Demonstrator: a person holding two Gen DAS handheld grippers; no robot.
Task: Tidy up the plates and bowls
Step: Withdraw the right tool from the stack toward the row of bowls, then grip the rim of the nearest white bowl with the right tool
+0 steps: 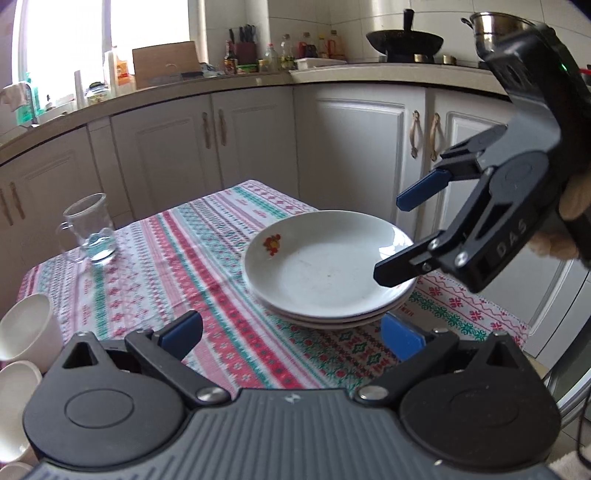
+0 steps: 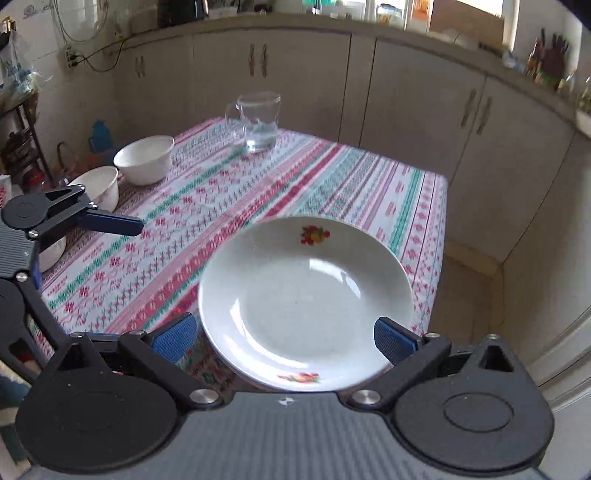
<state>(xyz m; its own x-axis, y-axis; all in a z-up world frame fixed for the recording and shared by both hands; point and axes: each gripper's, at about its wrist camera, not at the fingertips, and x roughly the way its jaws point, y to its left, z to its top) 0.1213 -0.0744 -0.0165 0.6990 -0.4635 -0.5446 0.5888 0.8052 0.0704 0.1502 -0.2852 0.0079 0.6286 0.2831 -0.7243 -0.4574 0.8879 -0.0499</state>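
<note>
Plates (image 1: 328, 266) sat stacked near the right edge of the surface (image 1: 207, 236), so I judged that half done. Bowls (image 2: 144, 158) were loose at the left edge, not yet nested. Right tool (image 1: 406, 236) hung over the stack rim, jaws apart, empty; left tool (image 1: 295, 332) likewise apart. Only the left view showed the stack's layers; only the right view showed separate bowls beside the glass mug (image 2: 258, 122)

A clear glass mug (image 2: 258, 122) stands on the striped tablecloth (image 2: 258, 192) near the table's far edge. Behind it run cream cabinets (image 1: 255, 136) beneath a countertop bearing bottles (image 1: 286, 53), a knife block (image 1: 245, 46), a black wok (image 1: 404, 42) and a steel pot (image 1: 495, 29).
</note>
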